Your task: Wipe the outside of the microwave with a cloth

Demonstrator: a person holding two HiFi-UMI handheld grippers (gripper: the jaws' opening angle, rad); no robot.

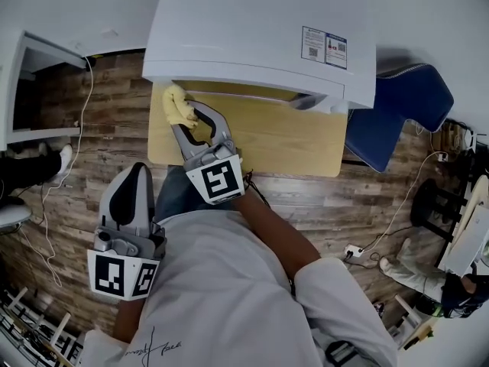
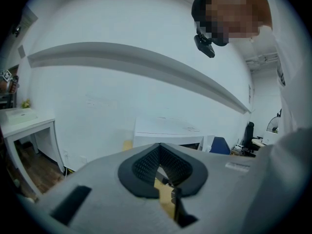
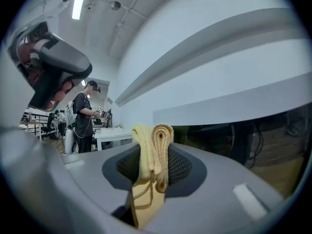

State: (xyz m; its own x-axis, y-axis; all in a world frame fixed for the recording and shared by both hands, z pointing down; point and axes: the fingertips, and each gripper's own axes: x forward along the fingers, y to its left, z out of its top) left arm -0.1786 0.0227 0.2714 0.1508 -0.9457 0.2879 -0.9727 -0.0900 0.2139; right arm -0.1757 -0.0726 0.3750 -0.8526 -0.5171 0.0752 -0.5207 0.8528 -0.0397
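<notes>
While R gripper (image 1: 197, 126) holds the yellow cloth (image 1: 177, 105) at the microwave (image 1: 252, 29), L gripper (image 1: 137, 182) hangs low by the person's body.
R jaws clamped on the folded cloth, which sits at the microwave's lower front-left edge, apparently touching it. L jaws closed together w/ nothing between, well apart from the microwave. Microwave is white and stands on a wooden table (image 1: 283, 140).

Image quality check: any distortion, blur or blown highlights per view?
Head view: evenly lit, sharp; fisheye bows the microwave edges, corners dark. Left gripper view: wall ledge bent into an arc, mosaic patch top right, near foreground soft. Right gripper view: cloth sharp, ceiling light blown out top left, rim vignetted.
</notes>
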